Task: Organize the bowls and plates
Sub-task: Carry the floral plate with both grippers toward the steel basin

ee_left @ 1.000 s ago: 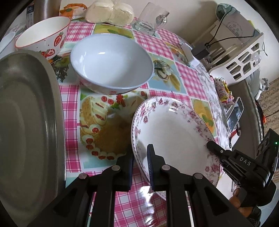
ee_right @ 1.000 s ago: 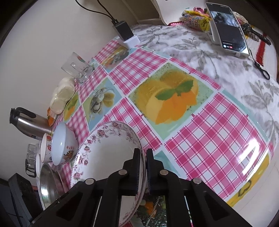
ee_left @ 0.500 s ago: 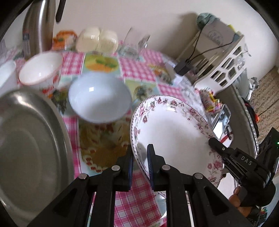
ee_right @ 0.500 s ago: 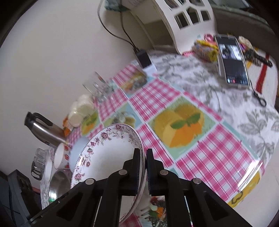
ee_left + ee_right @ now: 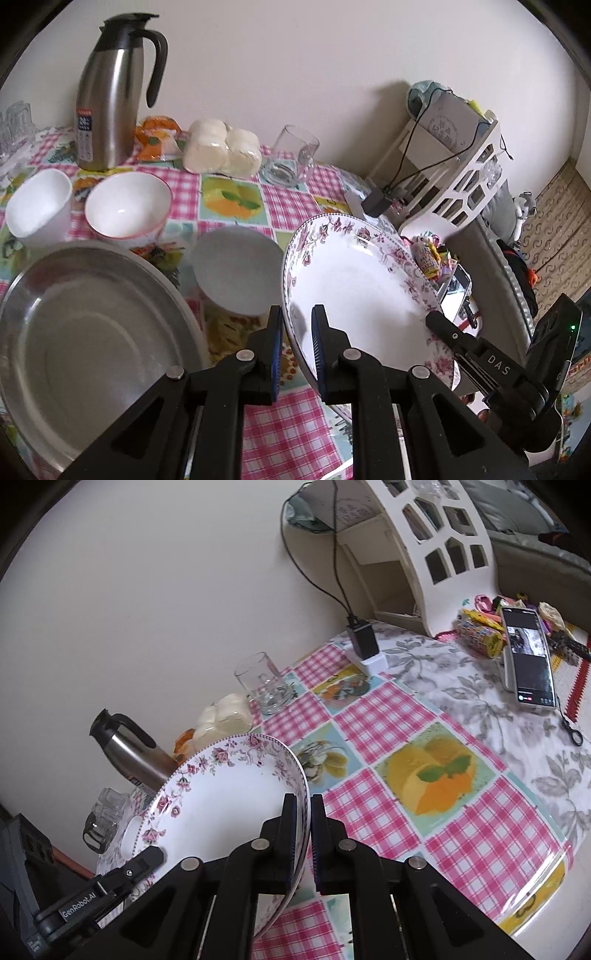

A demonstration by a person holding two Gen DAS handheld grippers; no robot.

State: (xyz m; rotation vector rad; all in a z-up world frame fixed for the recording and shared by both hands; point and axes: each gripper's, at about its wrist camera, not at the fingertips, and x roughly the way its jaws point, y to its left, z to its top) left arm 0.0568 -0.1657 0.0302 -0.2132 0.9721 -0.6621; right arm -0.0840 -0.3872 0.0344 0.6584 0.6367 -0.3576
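A: Floral plate [image 5: 354, 291] first: where is it?
B: Lower centre of the left wrist view, tilted, clear of the table [image 5: 236, 195]. In the right wrist view it fills the lower left.
A: And the left hand-held gripper [image 5: 297, 345]?
B: Clamped on the plate's near rim, one pad under it and one on its white inside.
A: The right hand-held gripper [image 5: 303, 829]?
B: Pinched tight on the opposite rim, which runs edge-on between its pads. In the left wrist view that gripper shows at the lower right, against the plate's floral border.
A: What lies on the table?
B: A steel tray [image 5: 88, 347] fills the lower left of the left wrist view. Just beside it, centre frame, is a pale bowl [image 5: 236, 273]. Above the tray are a red-rimmed bowl [image 5: 127, 205] and a plain white bowl [image 5: 38, 208], side by side.
A: Further back?
B: A steel thermos jug [image 5: 110, 92] at the upper left by the wall, wrapped white buns [image 5: 221, 153] next to it, then an empty glass mug [image 5: 291, 158]. In the right wrist view a phone [image 5: 528, 661] lies at the right edge on a grey floral cloth [image 5: 517, 738]
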